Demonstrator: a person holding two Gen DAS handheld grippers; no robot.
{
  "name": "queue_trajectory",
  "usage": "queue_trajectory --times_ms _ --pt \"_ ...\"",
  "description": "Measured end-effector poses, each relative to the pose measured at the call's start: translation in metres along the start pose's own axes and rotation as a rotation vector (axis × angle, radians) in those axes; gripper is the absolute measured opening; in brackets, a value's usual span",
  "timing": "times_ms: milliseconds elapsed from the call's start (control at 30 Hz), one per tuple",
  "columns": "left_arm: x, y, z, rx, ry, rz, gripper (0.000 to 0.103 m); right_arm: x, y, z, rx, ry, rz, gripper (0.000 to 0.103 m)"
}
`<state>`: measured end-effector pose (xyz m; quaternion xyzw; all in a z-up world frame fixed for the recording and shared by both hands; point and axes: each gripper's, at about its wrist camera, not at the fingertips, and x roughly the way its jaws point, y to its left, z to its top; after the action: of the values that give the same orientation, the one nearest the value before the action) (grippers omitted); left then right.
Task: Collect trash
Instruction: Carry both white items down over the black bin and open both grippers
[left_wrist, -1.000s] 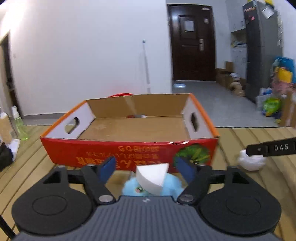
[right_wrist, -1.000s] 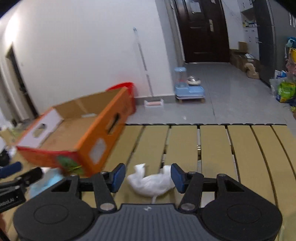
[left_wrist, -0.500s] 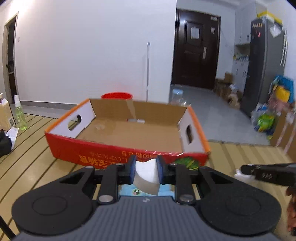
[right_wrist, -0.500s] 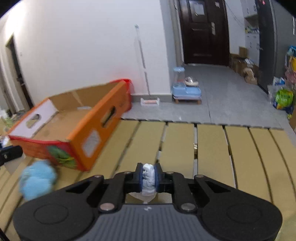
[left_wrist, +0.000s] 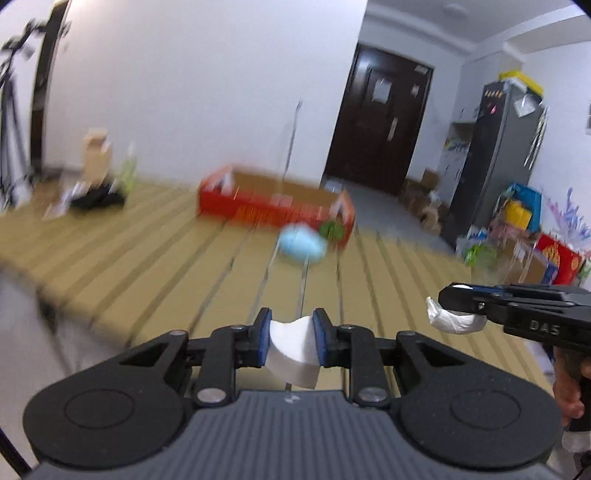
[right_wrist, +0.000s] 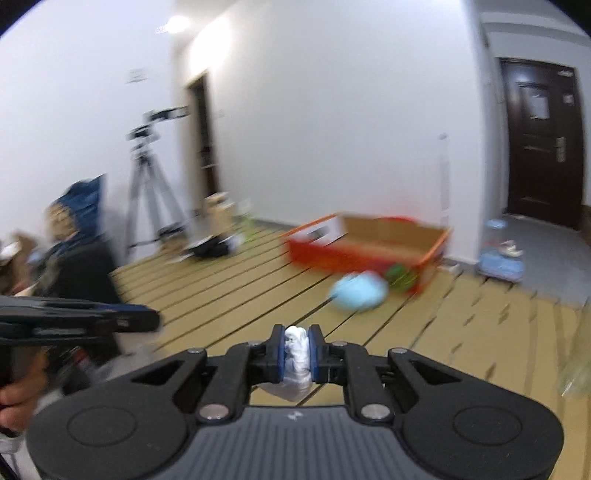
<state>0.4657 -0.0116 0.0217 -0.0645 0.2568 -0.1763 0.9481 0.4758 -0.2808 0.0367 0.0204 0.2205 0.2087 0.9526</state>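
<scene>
The left gripper (left_wrist: 291, 341) was found closed on a white foam wedge (left_wrist: 293, 354), which was pinched between both pads. The right gripper (right_wrist: 297, 350) was found closed on a crumpled white tissue (right_wrist: 295, 360), much of which hung below the pads. Both pieces of trash were held well short of the cardboard box (right_wrist: 369, 243), which was taken as the likely collection point.

Risks were judged as follows. The tissue was gripped by a narrow fold only and could slip free during a fast swing. The wedge could rotate out of the pads because of its tapered shape. Heavy motion blur was noted in both views, so precise distances to the box could not be confirmed.

A light blue soft object (right_wrist: 358, 291) was seen on the floor just in front of the box, touching or nearly touching its front wall; it could be struck or dragged on approach.

The surface was a slatted wooden floor (left_wrist: 147, 258). Beyond the box, a white wall, a dark door (right_wrist: 543, 140), a tripod (right_wrist: 147, 184) and a dark refrigerator (left_wrist: 491, 155) were observed.
</scene>
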Motion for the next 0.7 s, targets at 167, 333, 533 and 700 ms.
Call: queue_trajectory --times_ms 167,333,533,700 --pt "-0.024 0.020 -0.094 -0.108 0.154 0.009 0.025 -0.006 0.060 -0.092 0.029 0.141 0.067 0.013" --pt "-0.009 0.029 -0.126 -0.109 0.230 0.054 0.026 0.022 0.074 -0.128 0.018 0.287 -0.008 0.013" --pt "0.040 0.030 -0.113 -0.085 0.328 0.008 0.030 0.065 0.070 -0.131 -0.043 0.366 -0.018 0.020" --pt "0.099 0.021 -0.132 0.011 0.385 0.007 0.032 0.118 0.052 -0.156 -0.074 0.483 -0.047 0.021"
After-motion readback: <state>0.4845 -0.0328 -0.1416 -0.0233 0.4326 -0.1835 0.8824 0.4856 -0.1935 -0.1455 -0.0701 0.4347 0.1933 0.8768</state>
